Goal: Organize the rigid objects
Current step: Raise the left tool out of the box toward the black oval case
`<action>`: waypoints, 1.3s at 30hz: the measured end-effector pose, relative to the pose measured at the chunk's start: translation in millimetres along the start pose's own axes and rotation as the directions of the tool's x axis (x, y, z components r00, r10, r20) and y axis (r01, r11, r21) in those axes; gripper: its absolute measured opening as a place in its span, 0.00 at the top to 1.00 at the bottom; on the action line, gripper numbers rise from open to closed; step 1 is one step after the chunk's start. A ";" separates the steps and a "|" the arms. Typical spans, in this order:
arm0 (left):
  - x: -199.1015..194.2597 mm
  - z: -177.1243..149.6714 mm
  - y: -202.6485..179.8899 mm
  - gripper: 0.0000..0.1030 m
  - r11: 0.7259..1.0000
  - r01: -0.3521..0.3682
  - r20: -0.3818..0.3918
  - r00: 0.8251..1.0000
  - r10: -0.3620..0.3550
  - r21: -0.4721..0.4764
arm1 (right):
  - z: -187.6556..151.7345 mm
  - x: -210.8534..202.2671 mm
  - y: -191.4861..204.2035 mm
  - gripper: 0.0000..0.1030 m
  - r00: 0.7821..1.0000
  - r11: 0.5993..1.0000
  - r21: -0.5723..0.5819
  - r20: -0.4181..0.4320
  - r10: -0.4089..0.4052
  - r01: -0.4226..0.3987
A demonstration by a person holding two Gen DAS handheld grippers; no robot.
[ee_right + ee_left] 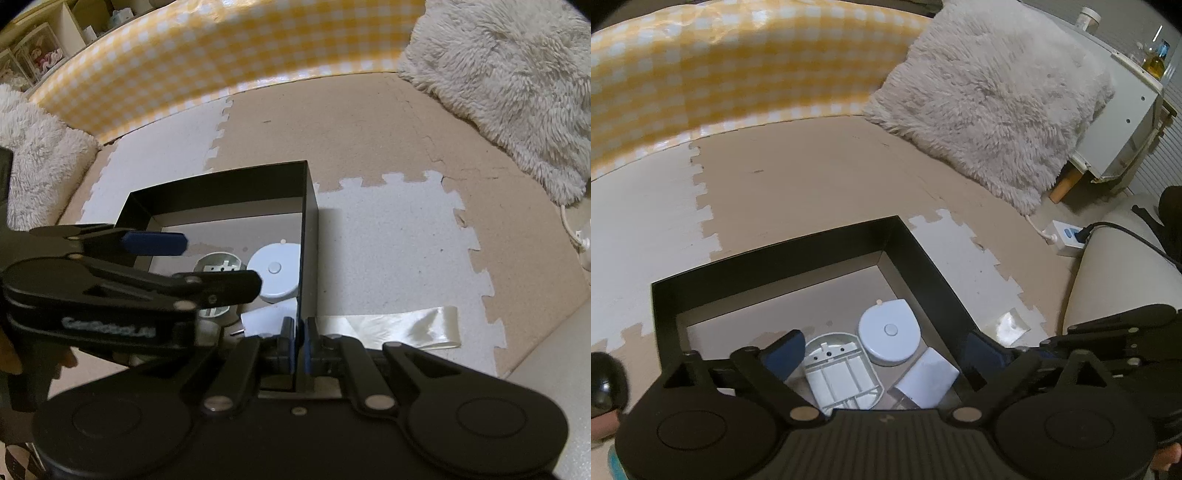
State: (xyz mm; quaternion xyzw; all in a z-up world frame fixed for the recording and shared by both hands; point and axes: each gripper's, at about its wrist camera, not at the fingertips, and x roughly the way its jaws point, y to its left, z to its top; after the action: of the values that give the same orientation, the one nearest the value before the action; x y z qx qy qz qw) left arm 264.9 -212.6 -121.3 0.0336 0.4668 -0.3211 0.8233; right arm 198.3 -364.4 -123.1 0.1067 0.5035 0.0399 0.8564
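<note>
A black open box [768, 254] stands on the foam floor mat. Inside it lie a white round device [889, 336], a white oval battery tray [842, 373] and a white charger block [929, 378]. My left gripper [886, 352] hovers above the box, open wide, with nothing between its blue pads. In the right wrist view one of its fingers [155, 242] reaches in from the left over the box [221, 177], above the tray [218, 266] and the round device [275, 269]. My right gripper [299, 332] is shut on the near end of the box's right wall.
A fluffy cushion [990, 96] lies at the back right and a yellow checked barrier [720, 66] runs along the back. A white power strip [1067, 236] with a cable sits at the right. A clear plastic wrapper [391, 326] lies right of the box. Another cushion [37, 155] is at the left.
</note>
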 end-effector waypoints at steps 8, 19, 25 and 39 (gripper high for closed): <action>-23.7 -0.5 0.6 0.00 1.000 -0.007 0.017 1.000 0.007 -0.011 | -0.4 0.6 0.1 0.94 1.000 1.000 -0.002 -0.004 -0.002 0.002; -56.4 -5.1 4.4 0.00 1.000 -0.021 0.039 0.999 0.022 -0.022 | -0.5 2.1 -0.1 0.94 1.000 1.000 -0.003 -0.007 -0.006 0.006; -76.9 -16.6 19.9 0.00 0.998 -0.039 0.053 0.998 0.042 -0.045 | 0.1 2.7 0.7 0.94 1.000 1.000 -0.006 -0.009 -0.011 0.011; -134.0 -44.6 83.3 0.00 0.974 -0.163 0.119 0.976 0.183 -0.158 | 1.0 4.9 4.5 0.94 0.999 0.999 -0.022 -0.019 -0.029 0.028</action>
State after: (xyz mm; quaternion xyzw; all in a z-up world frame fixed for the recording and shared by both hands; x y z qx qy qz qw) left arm 230.3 -64.2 -60.8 -0.0081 0.4286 -0.2140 0.8777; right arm 201.8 -359.3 -125.8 0.0900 0.5128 0.0341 0.8531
